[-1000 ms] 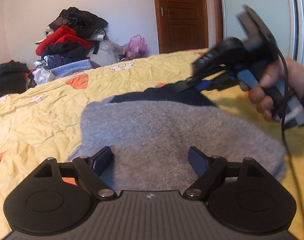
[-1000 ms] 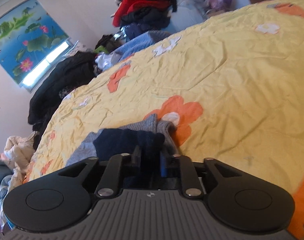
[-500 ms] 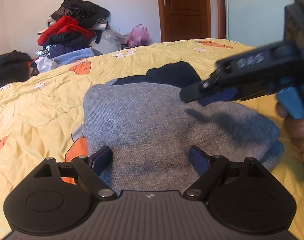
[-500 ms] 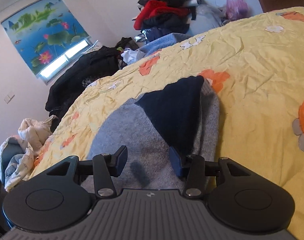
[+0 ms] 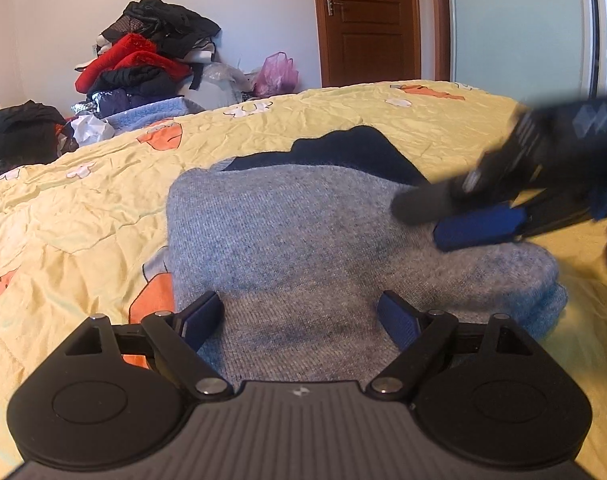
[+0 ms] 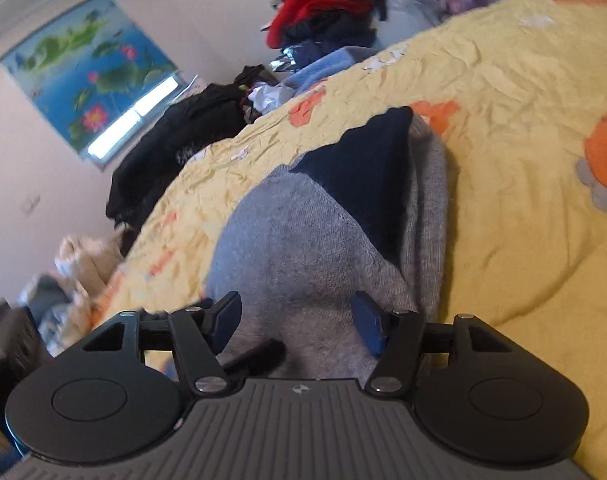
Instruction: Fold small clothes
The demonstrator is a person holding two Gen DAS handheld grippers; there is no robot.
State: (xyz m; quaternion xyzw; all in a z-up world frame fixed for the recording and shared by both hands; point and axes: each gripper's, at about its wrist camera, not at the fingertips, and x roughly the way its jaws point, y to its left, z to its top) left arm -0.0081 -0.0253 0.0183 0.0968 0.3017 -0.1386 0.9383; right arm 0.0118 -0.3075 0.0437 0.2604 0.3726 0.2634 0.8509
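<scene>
A grey knitted garment [image 5: 303, 240] with a navy part [image 5: 355, 152] at its far end lies folded on the yellow bed sheet [image 5: 83, 208]. My left gripper [image 5: 299, 316] hovers wide open over its near edge, nothing pinched. In the left wrist view my right gripper [image 5: 455, 220] comes in blurred from the right, low over the garment's right side. In the right wrist view the garment [image 6: 303, 248] and its navy part [image 6: 367, 176] stretch ahead, and my right gripper [image 6: 295, 316] is above the grey cloth, its jaws opening with no cloth pinched between them.
A heap of red, black and blue clothes [image 5: 143, 68] is piled past the bed's far side, beside a pink bag [image 5: 277, 74] and a brown door [image 5: 367, 20]. Dark clothes [image 6: 183, 132] lie under a window with a lotus blind [image 6: 87, 76].
The right gripper has let go of the navy end, opened, and drawn back toward the garment's near right side. The navy part now lies flat. The left gripper has stayed put.
</scene>
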